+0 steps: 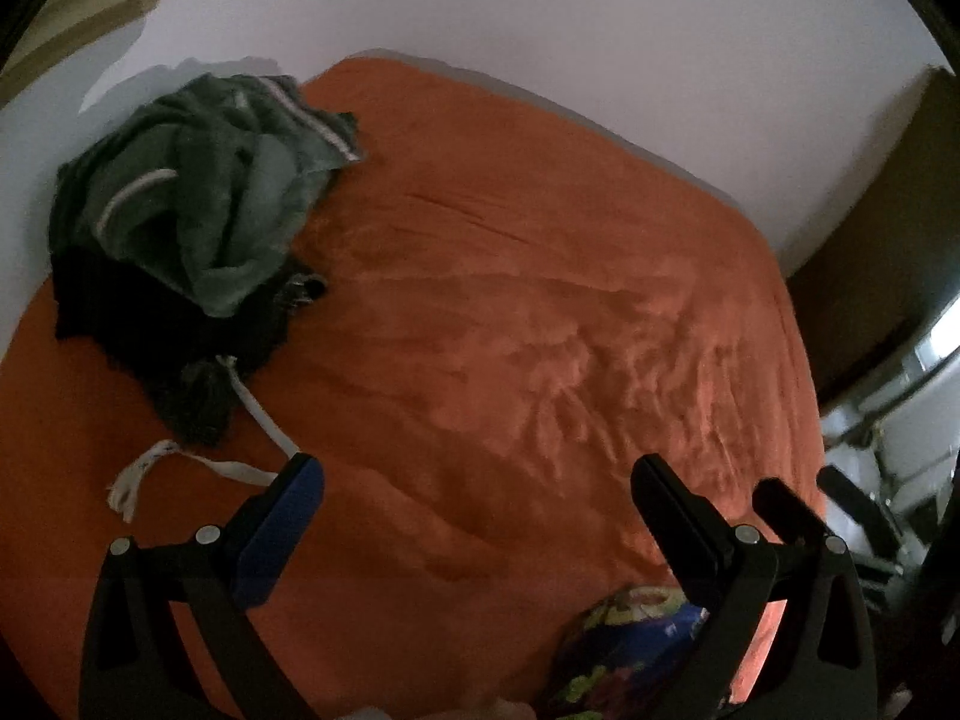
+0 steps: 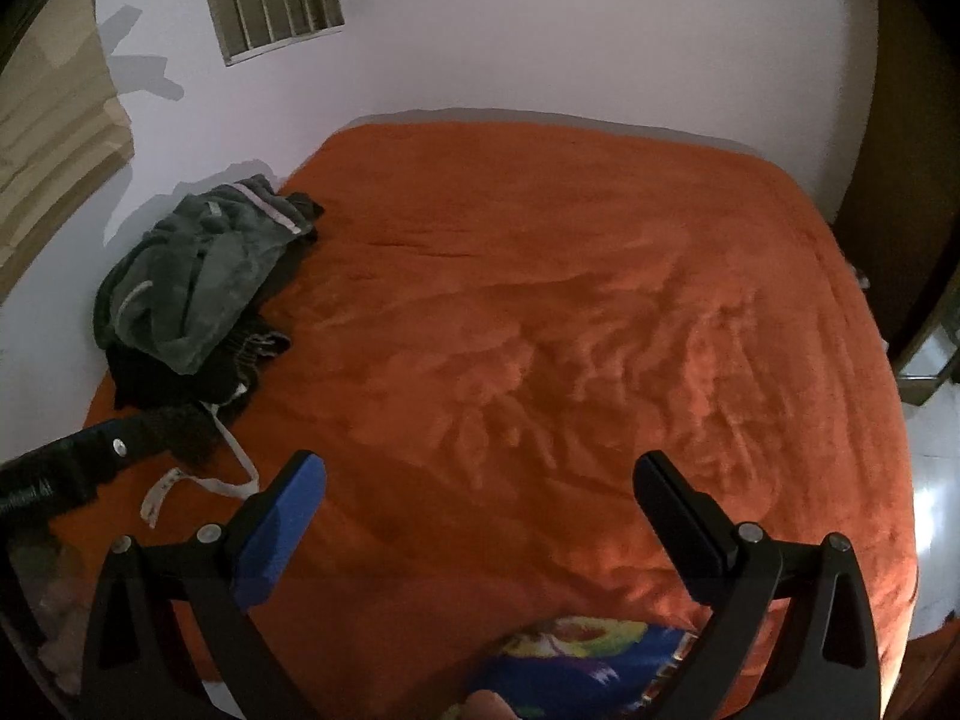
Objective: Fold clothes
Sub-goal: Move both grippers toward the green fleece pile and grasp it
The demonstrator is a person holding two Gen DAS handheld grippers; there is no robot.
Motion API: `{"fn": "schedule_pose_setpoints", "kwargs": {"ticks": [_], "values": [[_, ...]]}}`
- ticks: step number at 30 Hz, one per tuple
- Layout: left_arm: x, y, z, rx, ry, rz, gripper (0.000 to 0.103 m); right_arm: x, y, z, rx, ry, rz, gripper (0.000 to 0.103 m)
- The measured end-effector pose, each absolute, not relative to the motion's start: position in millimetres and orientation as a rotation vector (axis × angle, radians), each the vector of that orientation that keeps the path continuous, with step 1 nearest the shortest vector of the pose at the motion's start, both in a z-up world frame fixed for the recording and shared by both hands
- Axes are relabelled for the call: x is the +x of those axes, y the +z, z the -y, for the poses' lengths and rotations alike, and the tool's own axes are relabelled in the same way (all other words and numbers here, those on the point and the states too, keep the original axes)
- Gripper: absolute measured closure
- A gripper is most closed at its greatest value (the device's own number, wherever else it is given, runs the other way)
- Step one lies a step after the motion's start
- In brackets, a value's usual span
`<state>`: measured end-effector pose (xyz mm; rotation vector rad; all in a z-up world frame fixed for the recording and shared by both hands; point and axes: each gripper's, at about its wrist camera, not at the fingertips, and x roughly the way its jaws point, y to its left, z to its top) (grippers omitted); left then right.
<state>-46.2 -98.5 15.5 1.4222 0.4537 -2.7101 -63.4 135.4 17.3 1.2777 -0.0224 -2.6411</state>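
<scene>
Both grippers hover over the orange bedspread (image 2: 570, 312) with jaws spread wide and nothing between them: the left gripper (image 1: 477, 471) and the right gripper (image 2: 480, 468). A heap of clothes, a grey-green garment (image 1: 198, 204) atop dark ones (image 1: 180, 348), lies at the bed's far left by the wall. A white cord (image 1: 198, 468) trails from it. A colourful printed cloth (image 2: 576, 660) sits at the near edge

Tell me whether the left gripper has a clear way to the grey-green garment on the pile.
Probably yes. The left gripper is open and empty above the orange blanket, and nothing lies between it and the grey-green garment, which sits on top of the dark clothes.
</scene>
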Motion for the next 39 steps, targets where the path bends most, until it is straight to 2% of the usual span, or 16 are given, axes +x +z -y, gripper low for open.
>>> {"fn": "schedule_pose_setpoints", "kwargs": {"ticks": [5,8,11,17,20,26,30,34,35,37,39], "values": [[-61.1,21.2,119.6,1.435,-2.640,-0.324,0.000,-77.8,15.1,-111.3,1.272,-2.608,-0.008,0.000],[-65.1,21.8,138.4,1.460,-2.626,-0.369,0.000,-84.3,14.4,-97.4,1.264,-2.581,-0.025,0.000],[-62.5,27.1,159.2,1.369,-2.629,-0.407,0.000,-89.6,14.9,-83.5,1.250,-2.564,-0.038,0.000],[-63.1,31.7,198.4,1.240,-2.543,-0.363,0.000,-102.8,21.1,-55.5,1.218,-2.563,-0.103,0.000],[-59.4,31.8,217.5,1.170,-2.520,-0.415,0.000,-111.0,22.6,-43.5,1.214,-2.556,-0.092,0.000],[-43.5,9.1,249.4,1.078,-2.507,-0.668,0.001,-124.9,16.7,-11.2,1.211,-2.547,-0.205,0.000],[-44.4,-10.5,253.6,1.093,-2.463,-0.630,0.001,-130.9,10.9,7.0,1.183,-2.548,-0.274,0.000],[-47.8,-17.7,252.3,1.086,-2.473,-0.567,0.001,-141.1,0.2,21.2,1.202,-2.479,-0.251,0.001],[-47.7,-18.0,251.2,1.082,-2.489,-0.563,0.004,-143.5,-2.7,23.9,1.210,-2.460,-0.241,0.003],[-48.4,-18.9,246.9,1.106,-2.536,-0.543,0.017,-149.4,-8.4,29.1,1.231,-2.427,-0.221,0.017],[-51.4,-21.9,243.5,1.165,-2.545,-0.516,0.046,-157.0,-14.6,34.1,1.255,-2.395,-0.203,0.020]]}}
